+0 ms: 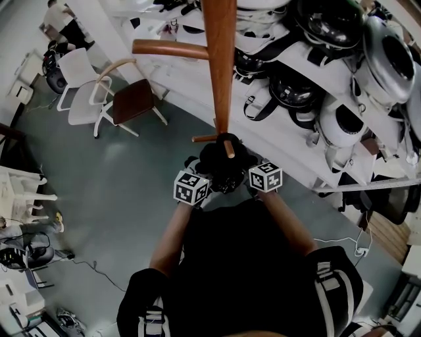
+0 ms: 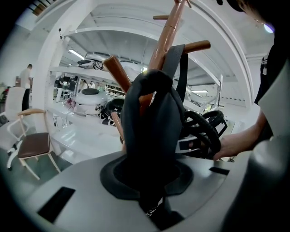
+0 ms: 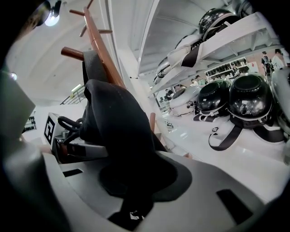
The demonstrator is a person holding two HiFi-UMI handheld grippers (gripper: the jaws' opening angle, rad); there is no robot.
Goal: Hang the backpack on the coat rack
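Note:
The black backpack (image 1: 222, 166) hangs against the wooden coat rack pole (image 1: 219, 59), just below a short peg (image 1: 228, 149). In the left gripper view its top strap (image 2: 176, 61) runs up the pole to a peg (image 2: 198, 45); whether it loops over that peg I cannot tell. My left gripper (image 1: 201, 179) is shut on the backpack's left side, black fabric (image 2: 152, 131) filling its jaws. On the other side, my right gripper (image 1: 254, 172) pinches the same fabric (image 3: 120, 136). Both sets of fingertips are hidden by the bag.
White shelves (image 1: 296, 141) full of dark helmets (image 1: 294, 89) run along the right, close behind the rack. A long peg (image 1: 170, 48) sticks out to the left. Chairs (image 1: 129, 100) stand on the grey floor at left. A person (image 1: 64, 20) stands far off.

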